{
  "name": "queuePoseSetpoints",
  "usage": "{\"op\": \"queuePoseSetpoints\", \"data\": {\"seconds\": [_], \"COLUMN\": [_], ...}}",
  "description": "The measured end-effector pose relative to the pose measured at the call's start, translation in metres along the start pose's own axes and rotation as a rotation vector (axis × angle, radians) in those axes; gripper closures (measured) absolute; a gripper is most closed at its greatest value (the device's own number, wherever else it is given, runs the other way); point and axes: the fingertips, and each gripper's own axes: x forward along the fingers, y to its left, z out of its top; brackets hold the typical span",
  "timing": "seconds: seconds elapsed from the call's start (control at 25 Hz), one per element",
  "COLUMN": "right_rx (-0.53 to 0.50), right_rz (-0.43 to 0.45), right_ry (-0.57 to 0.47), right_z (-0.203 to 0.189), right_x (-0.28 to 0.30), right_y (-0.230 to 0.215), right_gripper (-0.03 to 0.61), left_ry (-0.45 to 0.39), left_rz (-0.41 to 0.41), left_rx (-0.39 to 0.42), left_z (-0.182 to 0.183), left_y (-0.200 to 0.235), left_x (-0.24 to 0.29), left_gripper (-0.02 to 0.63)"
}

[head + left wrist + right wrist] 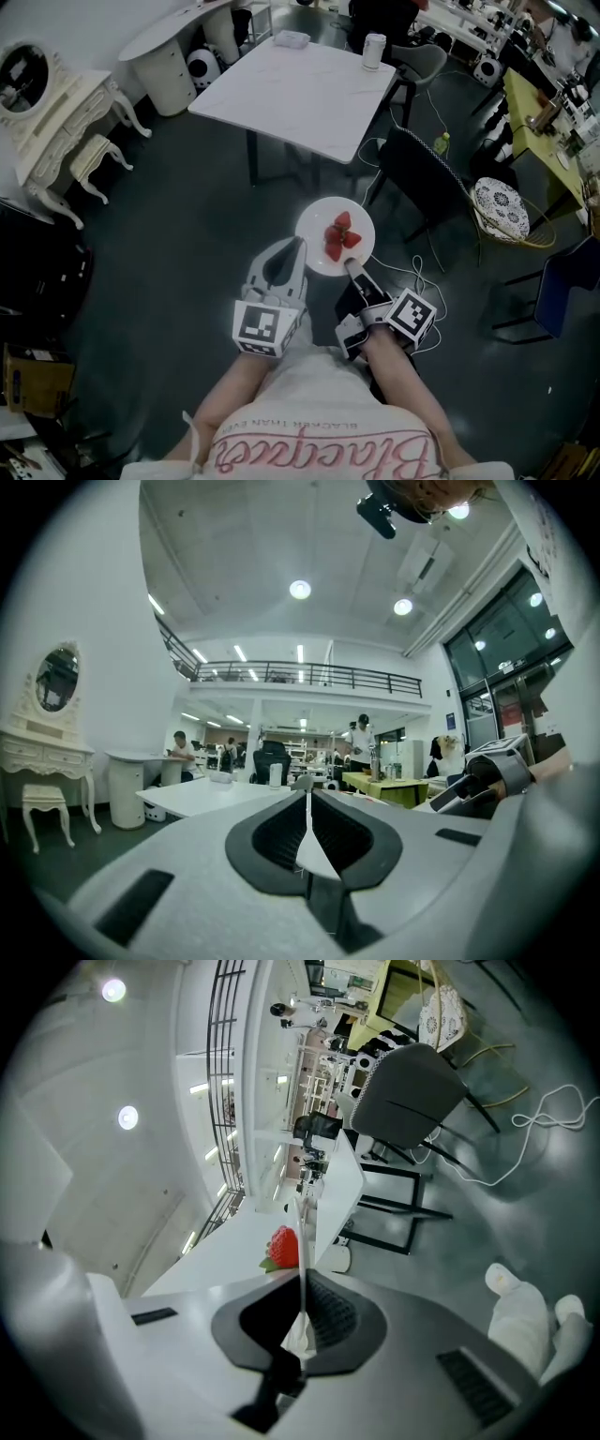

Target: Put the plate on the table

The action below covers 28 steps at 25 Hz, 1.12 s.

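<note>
Though clenched, the left tool [294,246]: jaws together on nothing, tip just beside the left rim of the plate [314,232]; contact there is unclear.
Right tool [300,1274]: pinched on the plate's near rim, the only sure grip on it.
Plate: in the air over the floor [187,244], well short of the surface [291,94].
Strawberries [339,236]: at the plate's middle; hold it level so they don't roll, since a one-edge grip may let the far rim sag.
Surface: far, white, near half bare; lower the plate flat there before letting go, clear of the can [373,50].
Plate's underside: hidden, as is the depth of the pinch.
</note>
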Motion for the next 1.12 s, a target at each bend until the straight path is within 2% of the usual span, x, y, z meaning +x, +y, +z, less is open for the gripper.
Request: {"op": "queuePoseSetpoints", "data": {"seconds": [0.68, 0.92, 1.12], "right_rx": [0.015, 0.005, 0.012], "right_rz": [-0.011, -0.021, -0.075], "right_ry": [-0.045, -0.063, -0.07], "right_z": [0.107, 0.136, 0.157], "right_x": [0.191, 0.252, 0.287], "right_y": [0.012, 0.012, 0.004], "right_gripper": [0.568, 0.568, 0.568], "left_ry": [0.029, 0.033, 0.046], "left_rz": [-0.07, -0.067, -0.082], "left_rx": [0.005, -0.029, -0.05], "left_z": [0.007, 0.002, -0.001], "left_y": [0.112, 0.161, 0.185], "left_x": [0.19, 0.246, 0.285], "left_gripper": [0.597, 0.597, 0.597]}}
